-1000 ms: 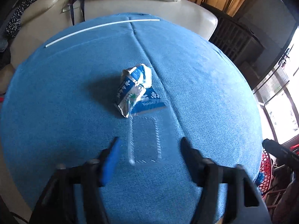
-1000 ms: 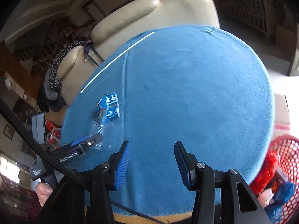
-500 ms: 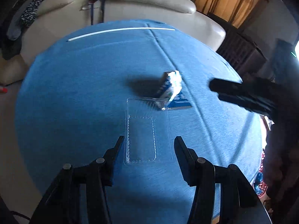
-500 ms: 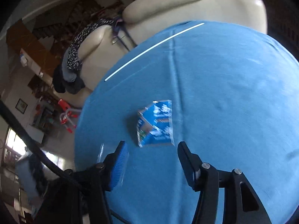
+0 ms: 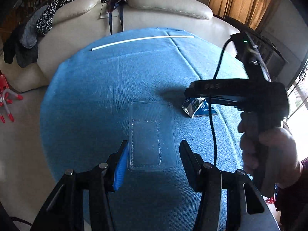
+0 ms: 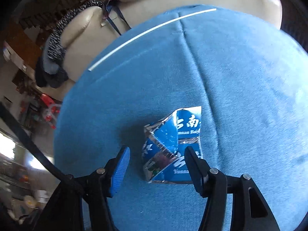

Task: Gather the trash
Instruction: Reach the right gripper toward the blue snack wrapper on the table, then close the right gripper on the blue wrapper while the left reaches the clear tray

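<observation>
Blue and silver, the crumpled snack wrapper (image 6: 169, 146) lies on the blue tablecloth (image 6: 240, 80) with white lettering on its flattened part and one folded side standing up. The right gripper (image 6: 156, 154) hangs just above it, angled downward, jaws parted with the wrapper showing between them; its jaws have just been opening, and neither pad presses on the foil. From the left wrist view the same wrapper (image 5: 200, 108) shows partly under the black body of the right gripper (image 5: 236, 94), which a hand (image 5: 269, 154) holds by its grip, a black cable (image 5: 213, 127) trailing down from it.

Just beside the wrapper, nearer the left camera, a clear plastic blister tray (image 5: 152, 136) lies flat on the cloth, its raised rectangle in the middle. The left gripper (image 5: 153, 150) hovers over the tray's near end with its jaws half spread, one finger on each side of the tray, the blue pad (image 5: 121, 165) close to its edge; whether it touches cannot be told.

Farther off, a thin white stick (image 5: 142, 39) lies across the far part of the tablecloth (image 5: 96, 88). Behind the table stands a cream leather sofa (image 5: 165, 5) with dark spotted clothing (image 5: 57, 13) draped over its arm, and orange curtains (image 5: 242, 0) hang at the upper right.
</observation>
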A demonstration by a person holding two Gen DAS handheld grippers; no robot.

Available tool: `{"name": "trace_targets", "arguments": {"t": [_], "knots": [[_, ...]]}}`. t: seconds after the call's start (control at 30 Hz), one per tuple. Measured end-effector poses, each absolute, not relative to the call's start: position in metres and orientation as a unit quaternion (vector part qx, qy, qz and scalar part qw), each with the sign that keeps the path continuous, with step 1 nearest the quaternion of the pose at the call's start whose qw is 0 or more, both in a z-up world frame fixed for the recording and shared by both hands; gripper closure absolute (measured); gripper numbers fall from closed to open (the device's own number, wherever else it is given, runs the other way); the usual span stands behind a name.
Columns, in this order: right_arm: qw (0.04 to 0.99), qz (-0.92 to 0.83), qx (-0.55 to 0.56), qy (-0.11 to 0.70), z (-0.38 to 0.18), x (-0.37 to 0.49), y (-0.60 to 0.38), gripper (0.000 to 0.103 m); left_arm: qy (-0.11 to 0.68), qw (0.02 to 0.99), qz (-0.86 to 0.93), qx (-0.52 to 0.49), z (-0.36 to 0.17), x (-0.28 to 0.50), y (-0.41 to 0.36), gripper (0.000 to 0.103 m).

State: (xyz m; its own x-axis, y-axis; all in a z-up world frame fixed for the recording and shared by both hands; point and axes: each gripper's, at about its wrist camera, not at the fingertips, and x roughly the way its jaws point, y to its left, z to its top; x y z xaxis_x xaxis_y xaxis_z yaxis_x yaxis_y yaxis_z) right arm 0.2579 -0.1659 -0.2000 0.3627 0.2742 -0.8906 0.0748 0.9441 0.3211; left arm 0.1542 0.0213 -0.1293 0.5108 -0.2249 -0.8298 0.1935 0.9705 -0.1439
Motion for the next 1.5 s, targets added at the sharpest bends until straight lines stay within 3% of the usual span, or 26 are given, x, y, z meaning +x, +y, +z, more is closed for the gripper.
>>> {"name": "trace_targets", "arguments": {"t": [0.13,0.23,0.43,0.73,0.97,1.5], "knots": [[0.82,0.038,0.154,0.55,-0.201,0.259,-0.173,0.04,0.475,0.871,-0.123,-0.014,-0.125,0.149,0.02,0.048],[0.819,0.045,0.156,0.55,-0.208,0.264,-0.182,0.03,0.475,0.871,-0.126,-0.012,-0.123,0.149,0.019,0.048],[0.822,0.087,0.178,0.534,-0.214,0.263,-0.194,0.027,0.476,0.87,-0.125,-0.01,-0.121,0.147,0.018,0.048],[0.849,0.09,0.106,0.51,-0.216,0.261,-0.171,0.032,0.476,0.872,-0.112,-0.006,-0.116,0.145,0.017,0.048],[0.854,0.093,0.127,0.496,-0.208,0.241,-0.182,0.037,0.47,0.877,-0.104,-0.001,-0.11,0.141,0.018,0.048],[0.883,0.084,0.145,0.438,-0.152,0.133,-0.243,0.037,0.436,0.891,-0.11,0.059,-0.093,0.119,-0.019,0.048]]}}
